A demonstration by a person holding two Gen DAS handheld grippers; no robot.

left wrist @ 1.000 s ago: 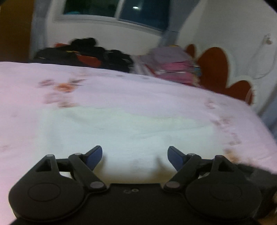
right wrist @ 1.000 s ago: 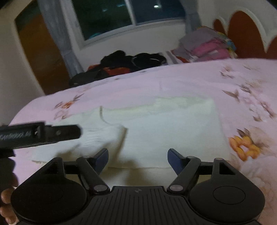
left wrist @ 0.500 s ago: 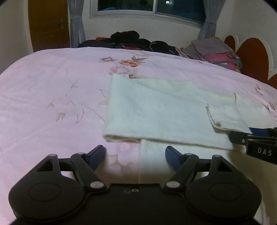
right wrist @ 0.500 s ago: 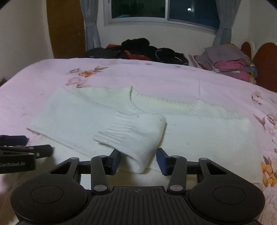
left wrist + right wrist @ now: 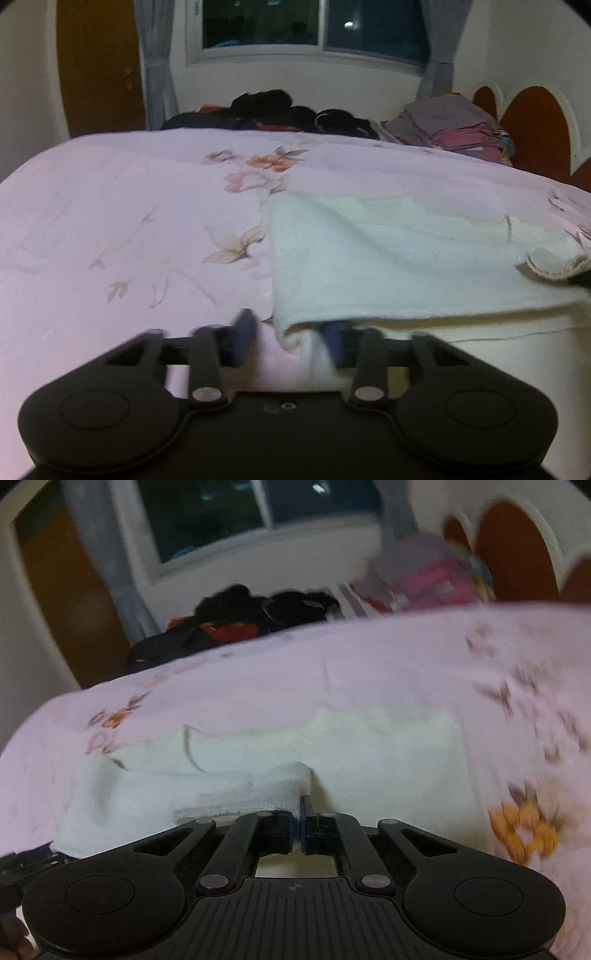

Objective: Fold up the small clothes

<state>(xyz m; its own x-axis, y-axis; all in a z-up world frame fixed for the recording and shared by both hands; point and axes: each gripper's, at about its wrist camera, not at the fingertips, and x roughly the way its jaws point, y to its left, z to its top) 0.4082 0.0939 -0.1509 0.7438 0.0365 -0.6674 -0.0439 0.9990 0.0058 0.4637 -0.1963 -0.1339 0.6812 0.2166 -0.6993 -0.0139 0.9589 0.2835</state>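
A small cream-white knitted garment [image 5: 388, 258] lies partly folded on the pink floral bedsheet [image 5: 129, 221]; it also shows in the right wrist view [image 5: 369, 753]. My left gripper [image 5: 291, 341] is at its near left corner, fingers blurred and partly closed around the folded edge with a gap still showing. My right gripper [image 5: 300, 823] is shut on the ribbed cuff of the folded sleeve [image 5: 258, 794], holding it just above the garment's body.
A pile of dark clothes [image 5: 280, 114] lies at the far side of the bed. A stack of folded pink and grey clothes [image 5: 454, 125] sits at the back right by the red headboard [image 5: 532, 129]. A window is behind.
My right gripper has closed on the sleeve cuff and pulled it to the right. My left gripper has moved forward to the garment's left corner and its fingers are closing.
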